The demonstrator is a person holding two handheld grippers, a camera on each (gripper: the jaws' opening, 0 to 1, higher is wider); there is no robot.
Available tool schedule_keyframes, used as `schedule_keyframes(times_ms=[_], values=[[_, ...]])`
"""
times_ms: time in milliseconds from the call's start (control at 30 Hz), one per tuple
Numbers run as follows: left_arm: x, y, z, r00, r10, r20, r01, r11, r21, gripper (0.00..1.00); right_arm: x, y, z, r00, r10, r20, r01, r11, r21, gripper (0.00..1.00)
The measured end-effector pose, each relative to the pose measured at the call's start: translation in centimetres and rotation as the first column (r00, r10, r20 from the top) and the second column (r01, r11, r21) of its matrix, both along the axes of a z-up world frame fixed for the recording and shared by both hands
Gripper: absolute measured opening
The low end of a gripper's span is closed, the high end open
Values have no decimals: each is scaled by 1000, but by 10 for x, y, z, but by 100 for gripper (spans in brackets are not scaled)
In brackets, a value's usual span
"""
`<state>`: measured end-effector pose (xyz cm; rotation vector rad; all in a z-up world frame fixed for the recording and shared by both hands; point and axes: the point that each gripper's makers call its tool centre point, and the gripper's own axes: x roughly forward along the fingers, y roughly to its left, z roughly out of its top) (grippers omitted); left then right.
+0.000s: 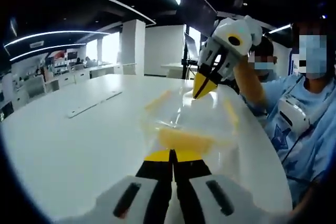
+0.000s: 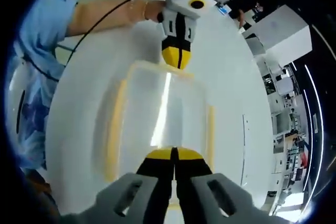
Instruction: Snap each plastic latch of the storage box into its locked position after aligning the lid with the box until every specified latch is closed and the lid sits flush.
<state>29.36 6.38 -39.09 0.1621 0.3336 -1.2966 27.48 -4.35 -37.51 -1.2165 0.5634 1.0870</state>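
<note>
Storage box (image 2: pixel 163 108), clear, yellow latches: mid-table (image 1: pixel 63 145). Left gripper (image 2: pixel 177 59), jaws together, presses its 12 o'clock edge; right gripper (image 2: pixel 172 156), jaws together, bears on 6 o'clock edge, likely seating the lid.

One clear storage box (image 2: pixel 160 114) with yellow latches sits on one white table (image 2: pixel 231 77). Two grippers meet at the box: the left gripper (image 2: pixel 176 64) and the right gripper (image 1: pixel 202 90).

Box latches (image 1: pixel 186 139) blurred, state unclear
</note>
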Motion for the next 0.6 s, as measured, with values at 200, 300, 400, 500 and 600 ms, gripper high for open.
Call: schedule_keyframes(times_ms=[200,300,400,500,600], values=[[5,-1,-2,1000,6,0,-6,1000,7,0,2,0,-2,1000,2,18,-2,1000,-5,0],[8,0,-1,1000,12,-15,-11,1000,5,0,2,0,-2,1000,1,21,-1,1000,-14,0],[8,-1,-1,1000,13,-15,-13,1000,10,0,3,0,-1,1000,3,22,-3,1000,-19,0],[7,-2,-2,1000,12,-18,-12,1000,6,0,4,-1,-2,1000,2,17,-1,1000,-7,0],[9,-1,-2,999,8,-38,-9,1000,-12,0,4,0,-2,1000,-2,4,1,1000,20,0]])
